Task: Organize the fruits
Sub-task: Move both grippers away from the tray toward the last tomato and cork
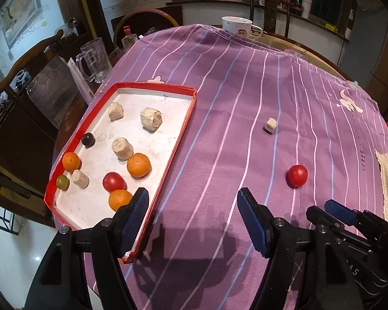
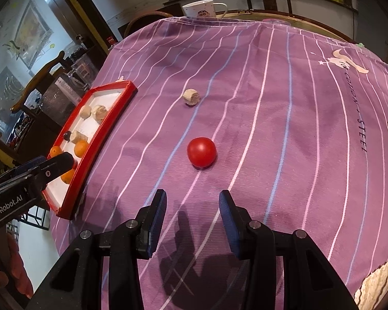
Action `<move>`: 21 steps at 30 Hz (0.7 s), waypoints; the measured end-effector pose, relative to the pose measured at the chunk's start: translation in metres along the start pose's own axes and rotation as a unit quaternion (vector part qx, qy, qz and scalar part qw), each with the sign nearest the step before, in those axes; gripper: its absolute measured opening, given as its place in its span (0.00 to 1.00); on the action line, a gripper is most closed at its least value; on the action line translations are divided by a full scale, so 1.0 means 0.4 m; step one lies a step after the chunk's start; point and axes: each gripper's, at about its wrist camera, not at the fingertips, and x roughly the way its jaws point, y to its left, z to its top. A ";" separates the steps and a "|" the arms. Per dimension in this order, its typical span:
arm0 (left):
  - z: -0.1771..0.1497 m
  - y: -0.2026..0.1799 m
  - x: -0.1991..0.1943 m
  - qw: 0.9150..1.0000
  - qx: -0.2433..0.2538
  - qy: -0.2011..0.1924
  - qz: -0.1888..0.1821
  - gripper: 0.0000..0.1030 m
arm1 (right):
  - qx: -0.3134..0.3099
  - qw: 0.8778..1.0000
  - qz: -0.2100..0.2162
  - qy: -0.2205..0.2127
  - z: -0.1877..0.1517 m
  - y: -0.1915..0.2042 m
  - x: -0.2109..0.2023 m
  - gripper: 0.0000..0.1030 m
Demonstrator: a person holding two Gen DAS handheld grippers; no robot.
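A red-rimmed white tray (image 1: 182,129) lies on the left of the purple striped cloth. It holds three oranges, among them one (image 1: 139,164) near the tray's middle, a red tomato (image 1: 113,181), a dark grape, a green grape and several beige chunks. On the cloth lie a second red tomato (image 1: 297,176) (image 2: 201,151) and a loose beige chunk (image 1: 270,125) (image 2: 191,97). My left gripper (image 1: 192,219) stands open over the tray's near right rim, nothing between its fingers. My right gripper (image 2: 192,217) stands open and empty just short of the loose tomato.
A white mug (image 1: 236,25) (image 2: 199,9) stands at the table's far edge. A glass beer mug (image 1: 94,59) and a bottle stand left of the cloth. A beige knitted mat (image 2: 385,271) lies at the right edge. Wooden chairs surround the table.
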 end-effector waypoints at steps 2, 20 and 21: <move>0.000 -0.002 0.005 1.000 0.003 0.003 -0.001 0.68 | 0.002 1.000 -0.002 0.001 -0.001 -0.002 0.002 0.45; 0.001 0.014 0.054 0.999 0.021 0.029 -0.017 0.68 | 0.018 1.000 -0.014 0.012 -0.013 0.016 0.030 0.45; 0.001 0.016 0.058 0.999 0.023 0.032 -0.019 0.68 | 0.020 1.000 -0.015 0.013 -0.013 0.017 0.032 0.45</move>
